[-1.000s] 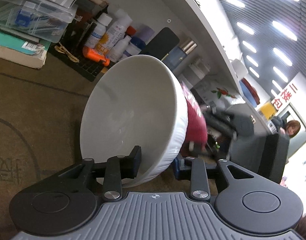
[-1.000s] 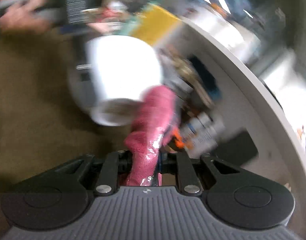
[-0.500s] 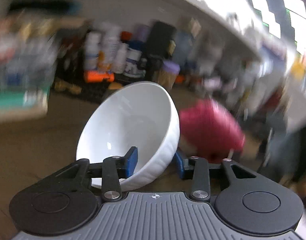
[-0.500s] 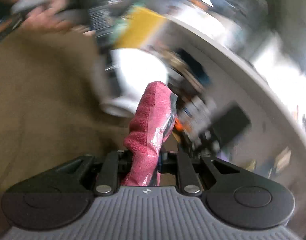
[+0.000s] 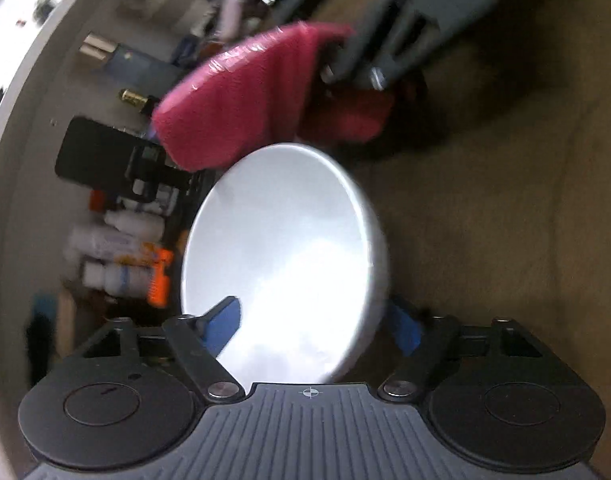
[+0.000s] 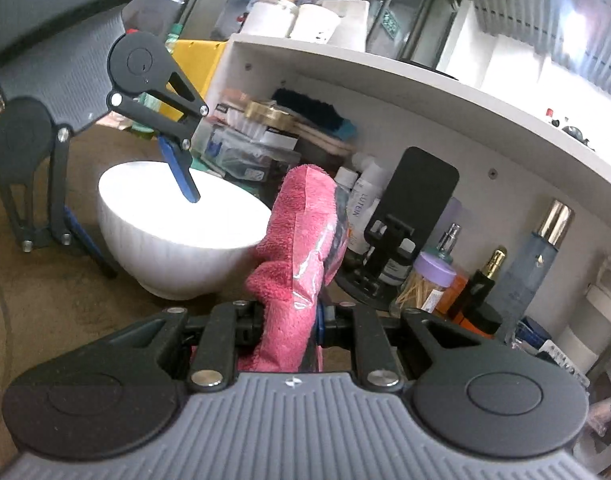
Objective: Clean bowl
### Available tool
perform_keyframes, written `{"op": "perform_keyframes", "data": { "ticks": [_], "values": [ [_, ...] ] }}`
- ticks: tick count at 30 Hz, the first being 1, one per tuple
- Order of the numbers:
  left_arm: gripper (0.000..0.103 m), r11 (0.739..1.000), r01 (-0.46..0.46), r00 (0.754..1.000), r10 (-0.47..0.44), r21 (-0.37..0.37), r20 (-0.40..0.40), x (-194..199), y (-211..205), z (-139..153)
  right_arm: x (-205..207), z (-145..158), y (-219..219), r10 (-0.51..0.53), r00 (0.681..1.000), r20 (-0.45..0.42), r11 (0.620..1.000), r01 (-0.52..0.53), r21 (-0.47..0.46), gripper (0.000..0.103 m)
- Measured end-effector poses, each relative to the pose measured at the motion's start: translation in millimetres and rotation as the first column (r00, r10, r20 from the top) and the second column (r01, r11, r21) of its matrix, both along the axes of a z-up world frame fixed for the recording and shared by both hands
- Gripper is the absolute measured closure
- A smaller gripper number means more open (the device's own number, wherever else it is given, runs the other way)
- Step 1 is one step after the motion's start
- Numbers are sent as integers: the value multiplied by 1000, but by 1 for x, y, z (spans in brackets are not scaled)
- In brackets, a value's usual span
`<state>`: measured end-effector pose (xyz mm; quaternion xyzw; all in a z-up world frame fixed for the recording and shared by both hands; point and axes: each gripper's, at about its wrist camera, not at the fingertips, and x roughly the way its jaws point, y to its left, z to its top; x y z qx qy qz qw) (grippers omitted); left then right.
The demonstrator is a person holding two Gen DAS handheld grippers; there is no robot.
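Presently, the white bowl (image 6: 177,236) stands upright on the brown table (image 6: 45,312), its rim between the fingers of my left gripper (image 6: 145,232); those jaws have just been opening and stand off its wall. My right gripper (image 6: 289,320) stays clamped on the pink cloth (image 6: 301,248), just right of the bowl

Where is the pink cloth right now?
In the right wrist view the pink cloth stands upright, pinched in the right gripper, just right of the white bowl on the brown table.
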<state>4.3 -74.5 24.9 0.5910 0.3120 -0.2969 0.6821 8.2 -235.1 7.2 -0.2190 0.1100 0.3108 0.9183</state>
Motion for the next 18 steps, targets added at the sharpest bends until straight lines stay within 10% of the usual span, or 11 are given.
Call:
{"op": "perform_keyframes", "data": {
  "ticks": [2, 4, 7, 11, 13, 15, 16, 18],
  "values": [
    [75, 999, -53, 998, 53, -1, -22, 0, -1, -1, 0, 2, -2, -4, 1000, -1, 1000, 4, 16, 84],
    [83, 986, -157, 985, 152, -61, -83, 0, 1, 2, -2, 3, -4, -5, 1000, -2, 1000, 5, 25, 83],
    [90, 877, -336, 928, 247, -344, -278, 5, 19, 29, -3, 3, -4, 7, 1000, 4, 1000, -7, 17, 83],
    [92, 557, -523, 848, 260, -646, -462, 13, 61, 47, -3, 1, -2, 28, 1000, -1, 999, -28, -32, 83],
    [92, 275, -601, 799, 178, -750, -574, 14, 99, 45, -3, 1, 1, 44, 999, -2, 997, -44, -68, 83],
    [91, 76, -639, 769, 104, -766, -631, 14, 125, 32, -5, 1, 11, 72, 997, 12, 990, -69, -127, 83],
    [90, -6, -649, 758, 83, -761, -647, 14, 134, 26, -6, 1, 16, 85, 996, 23, 985, -80, -156, 83],
    [89, -89, -654, 748, 77, -751, -660, 16, 143, 18, -12, -4, 39, 129, 989, 73, 951, -102, -291, 83]
  ]
}}
